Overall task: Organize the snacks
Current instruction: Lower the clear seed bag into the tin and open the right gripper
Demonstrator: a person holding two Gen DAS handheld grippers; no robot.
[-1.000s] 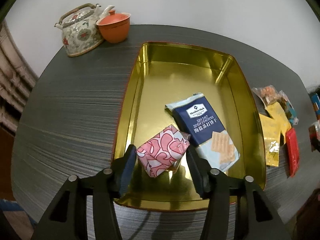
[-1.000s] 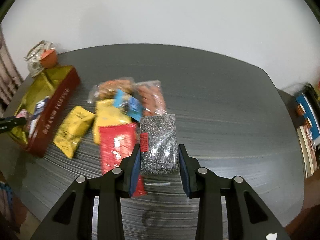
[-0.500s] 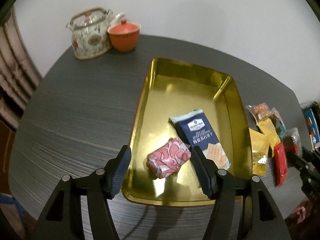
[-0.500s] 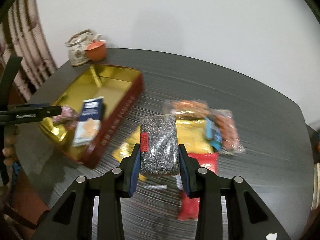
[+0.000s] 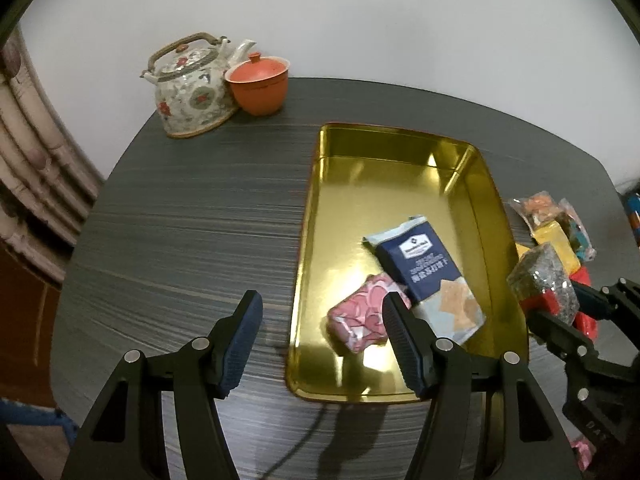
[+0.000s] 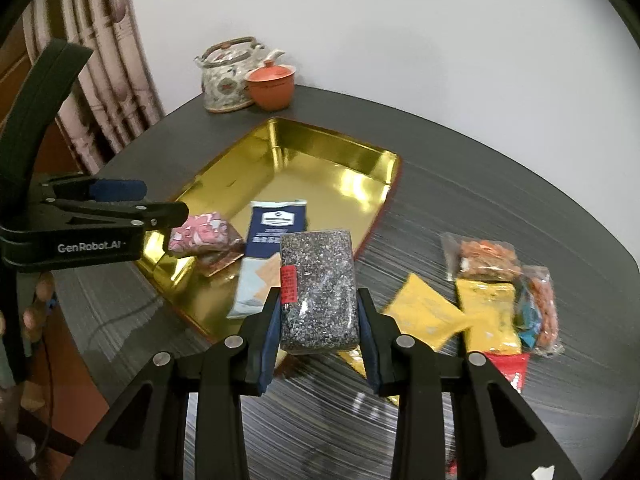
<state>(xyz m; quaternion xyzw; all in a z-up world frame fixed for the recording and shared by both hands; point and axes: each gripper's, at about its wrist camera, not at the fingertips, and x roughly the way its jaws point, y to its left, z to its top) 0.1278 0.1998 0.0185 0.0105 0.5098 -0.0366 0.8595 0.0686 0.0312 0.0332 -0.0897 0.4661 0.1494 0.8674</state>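
Observation:
A gold tray (image 5: 400, 152) lies on the dark table and holds a pink patterned packet (image 5: 360, 320) and a navy cracker packet (image 5: 420, 264). My left gripper (image 5: 320, 308) hovers open over the tray's near left rim, with nothing between its fingers; the pink packet lies just past its right finger. My right gripper (image 6: 318, 312) is shut on a grey speckled packet (image 6: 318, 280), held above the tray's near right edge. In the left wrist view that packet (image 5: 540, 276) shows by the tray's right wall.
A flowered teapot (image 5: 188, 88) and an orange lidded cup (image 5: 260, 84) stand at the table's far corner. Several loose snack bags, among them a yellow packet (image 6: 428, 312) and a clear bag (image 6: 484, 256), lie right of the tray. A curtain (image 6: 108, 80) hangs at the left.
My left gripper opened, let go of the pink packet in the tray and drew back up and left. My right gripper carried the grey packet from the snack pile over to the tray.

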